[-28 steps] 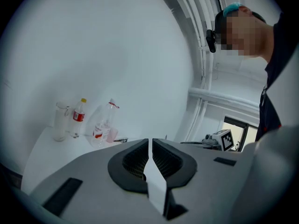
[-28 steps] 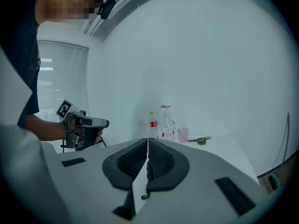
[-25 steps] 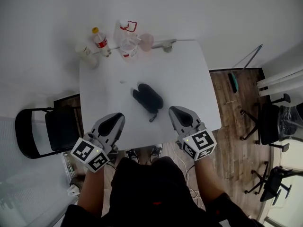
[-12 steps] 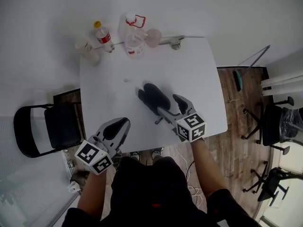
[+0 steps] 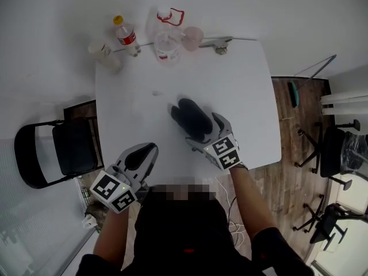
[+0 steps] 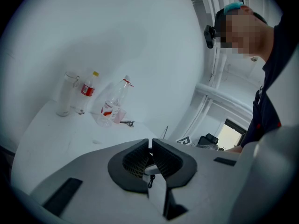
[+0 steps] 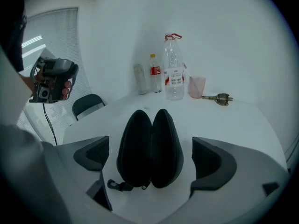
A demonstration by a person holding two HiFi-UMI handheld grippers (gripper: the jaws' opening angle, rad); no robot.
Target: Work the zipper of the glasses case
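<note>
The right gripper (image 5: 206, 132) stood released: its jaws had just been opening and were spread wide to either side of the black glasses case (image 5: 191, 114), with a gap between each pad and the shell. In the right gripper view the case lay lengthwise between the jaws, its zipper seam running toward 12 o'clock and a small strap loop (image 7: 117, 185) trailing from its near end toward 8 o'clock. The left gripper (image 6: 150, 148) was clenched on nothing, at 8 o'clock from the case and well apart from it, over the near edge of the white table (image 5: 241, 85). The case lay near the table's middle. Along the edge at 12 o'clock stood a tall clear glass (image 5: 103, 53), a yellow-capped bottle (image 5: 125, 36), a larger clear bottle (image 5: 167, 39) and a pink cup (image 5: 192, 37).
</note>
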